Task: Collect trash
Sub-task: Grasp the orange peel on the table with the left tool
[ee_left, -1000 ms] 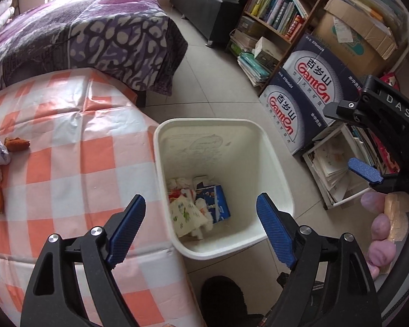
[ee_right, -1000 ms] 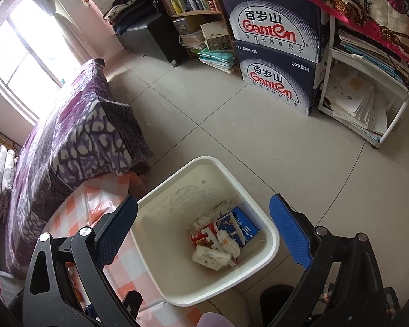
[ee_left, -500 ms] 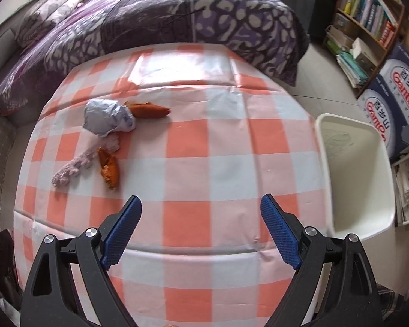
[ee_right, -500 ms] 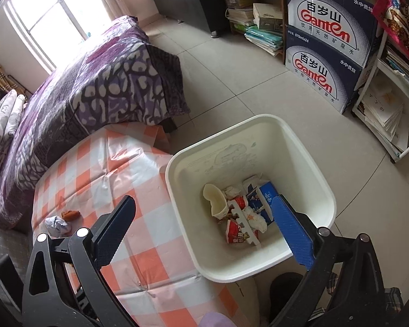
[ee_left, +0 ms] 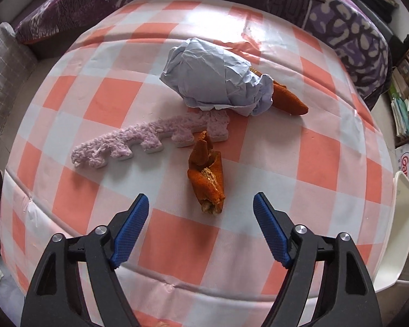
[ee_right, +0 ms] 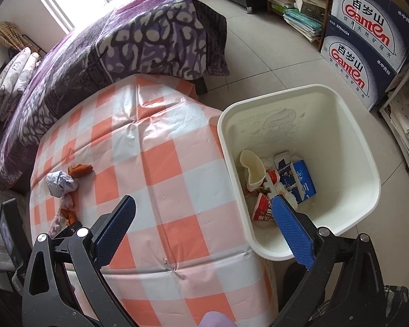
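Trash is seen in two places. On the checked tabletop, in the left wrist view, a crumpled ball of pale blue paper lies at upper centre, with one piece of orange peel tucked against its right side. Just below the paper a strip of lilac foam runs toward the left of the frame, and a second piece of orange peel lies at centre, its upper tip touching the foam's right end.

The left claw is held over the tabletop at the bottom of the frame. Its jaws have just been closing a little, yet they are seen wide apart with nothing pressed by the pads; the lower end of the second peel lies in line with the gap.

In the right wrist view the white bin stands at the right of the frame, beside the tabletop edge, and holds a blue carton, a crushed paper cup and red wrappers. The right claw is spread wide and empty, one finger seen over the tabletop and the other over the bin.
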Demonstrator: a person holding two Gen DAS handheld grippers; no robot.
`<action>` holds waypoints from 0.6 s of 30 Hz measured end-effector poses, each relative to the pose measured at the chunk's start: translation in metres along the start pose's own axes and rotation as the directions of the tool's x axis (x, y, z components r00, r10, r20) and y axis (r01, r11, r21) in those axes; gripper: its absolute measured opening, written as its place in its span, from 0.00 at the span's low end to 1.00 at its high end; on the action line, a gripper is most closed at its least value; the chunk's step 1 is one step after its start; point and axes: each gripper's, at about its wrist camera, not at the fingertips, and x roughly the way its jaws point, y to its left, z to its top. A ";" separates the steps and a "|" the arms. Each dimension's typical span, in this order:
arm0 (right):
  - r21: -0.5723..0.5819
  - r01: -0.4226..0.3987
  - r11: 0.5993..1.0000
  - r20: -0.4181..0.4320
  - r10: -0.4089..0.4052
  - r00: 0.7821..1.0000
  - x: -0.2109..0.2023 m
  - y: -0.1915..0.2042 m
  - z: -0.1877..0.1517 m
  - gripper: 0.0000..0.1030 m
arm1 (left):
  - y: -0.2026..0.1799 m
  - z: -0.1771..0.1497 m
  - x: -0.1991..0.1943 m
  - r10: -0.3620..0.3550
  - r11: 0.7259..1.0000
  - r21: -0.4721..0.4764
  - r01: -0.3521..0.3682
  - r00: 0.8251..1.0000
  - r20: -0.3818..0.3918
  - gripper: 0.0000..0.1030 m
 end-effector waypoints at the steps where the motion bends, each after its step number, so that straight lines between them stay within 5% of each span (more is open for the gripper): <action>1: -0.005 0.001 1.000 -0.001 -0.001 1.000 0.001 0.002 -0.001 0.93 | -0.001 0.001 0.004 -0.003 1.000 0.000 0.003 1.000 -0.001 0.66; 4: -0.018 0.002 1.000 -0.009 -0.002 1.000 0.006 0.008 -0.004 0.93 | -0.003 0.002 0.007 -0.012 1.000 0.025 0.011 0.999 0.044 0.61; 7: -0.027 0.005 1.000 -0.019 -0.006 1.000 0.011 0.012 -0.006 0.93 | -0.002 0.001 0.003 -0.036 0.999 0.036 0.035 0.999 0.037 0.24; 12: -0.066 0.001 0.998 -0.031 -0.003 1.000 0.015 0.022 -0.012 0.93 | 0.014 -0.009 -0.009 -0.063 0.998 0.021 0.064 0.998 -0.030 0.22; 18: -0.245 -0.005 0.969 -0.027 -0.001 1.000 0.024 0.053 -0.026 0.93 | 0.049 -0.022 -0.060 -0.073 0.997 0.036 0.072 0.997 0.021 0.22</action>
